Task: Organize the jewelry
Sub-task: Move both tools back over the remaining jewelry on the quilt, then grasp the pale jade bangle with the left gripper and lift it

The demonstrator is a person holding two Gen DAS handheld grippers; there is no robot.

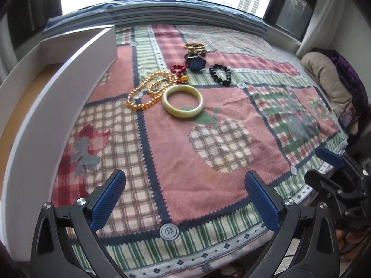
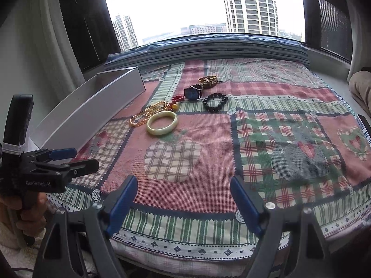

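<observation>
Jewelry lies on a patchwork cloth: a pale jade bangle (image 1: 183, 101) (image 2: 162, 123), a gold bead necklace (image 1: 148, 91) (image 2: 148, 113), a red bead string with an amber pendant (image 1: 178, 70) (image 2: 176, 100), a blue-faced watch (image 1: 196, 62) (image 2: 193, 93), a black bead bracelet (image 1: 220, 74) (image 2: 215, 102) and gold bangles (image 1: 194, 45) (image 2: 208, 79). My left gripper (image 1: 185, 180) is open and empty, well short of the bangle. My right gripper (image 2: 183, 185) is open and empty near the cloth's front edge. An open white box (image 1: 60, 81) (image 2: 97, 106) stands at the left.
The patchwork cloth (image 1: 208, 139) (image 2: 278, 139) covers the surface up to a window ledge. A beige bundle (image 1: 329, 81) lies at the right. The left gripper also shows in the right wrist view (image 2: 69, 159), the right gripper in the left wrist view (image 1: 324, 164).
</observation>
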